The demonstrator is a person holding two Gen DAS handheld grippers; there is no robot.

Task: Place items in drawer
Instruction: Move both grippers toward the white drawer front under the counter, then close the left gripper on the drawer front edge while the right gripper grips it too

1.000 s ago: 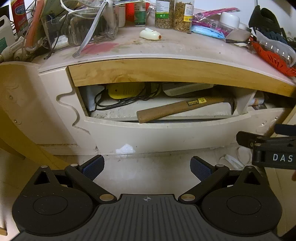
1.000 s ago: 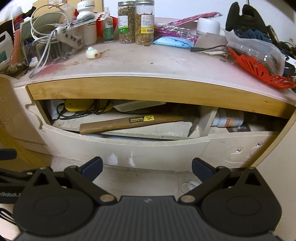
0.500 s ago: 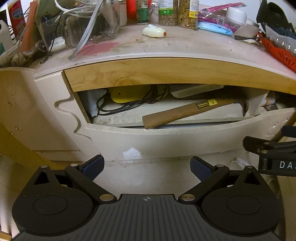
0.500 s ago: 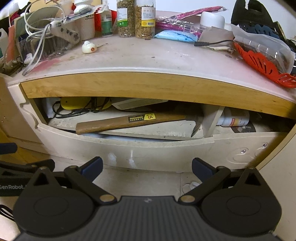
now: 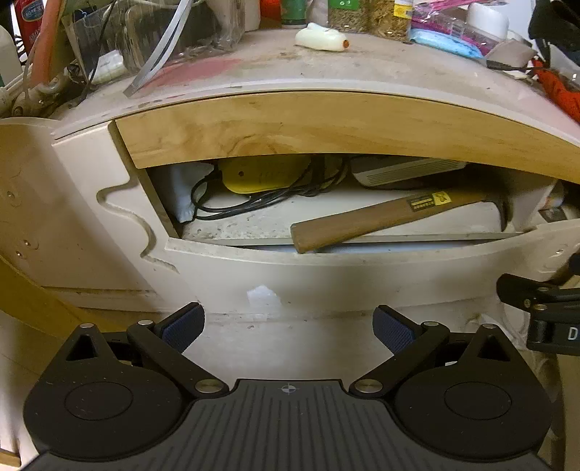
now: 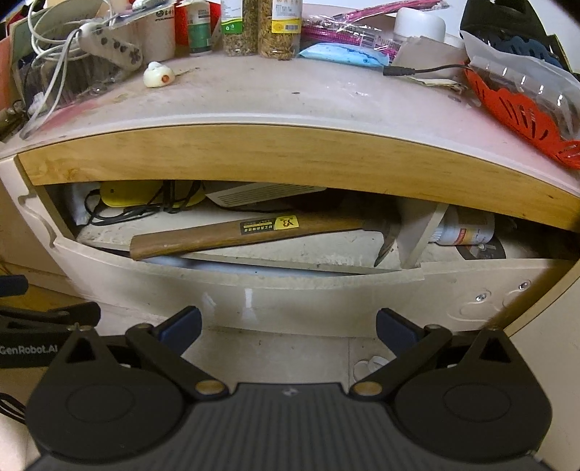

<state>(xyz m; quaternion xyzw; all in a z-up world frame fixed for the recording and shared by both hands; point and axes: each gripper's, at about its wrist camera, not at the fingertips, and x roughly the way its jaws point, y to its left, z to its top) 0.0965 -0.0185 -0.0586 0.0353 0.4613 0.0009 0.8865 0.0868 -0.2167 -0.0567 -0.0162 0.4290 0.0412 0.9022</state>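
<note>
The white drawer [image 5: 326,275] [image 6: 290,293] stands partly open under the wooden desk edge. Inside lies a hammer with a wooden handle [image 5: 391,217] [image 6: 246,232], a yellow device with black cable [image 5: 261,174] [image 6: 130,194] and a white flat box [image 5: 402,170] [image 6: 264,192]. My left gripper [image 5: 288,328] is open and empty, just in front of the drawer front. My right gripper [image 6: 288,326] is open and empty, also in front of the drawer front. Each gripper shows at the edge of the other's view.
The desk top [image 6: 290,94] holds jars [image 6: 264,25], a small white toy [image 6: 157,74] [image 5: 322,36], a power strip with cables [image 6: 108,47], a blue packet [image 6: 340,54] and an orange basket [image 6: 522,116]. A white bottle [image 6: 464,230] lies in the drawer's right compartment.
Both grippers have moved closer to the drawer and a little upward. The drawer and desk fill more of both views. Both stay open and empty.
</note>
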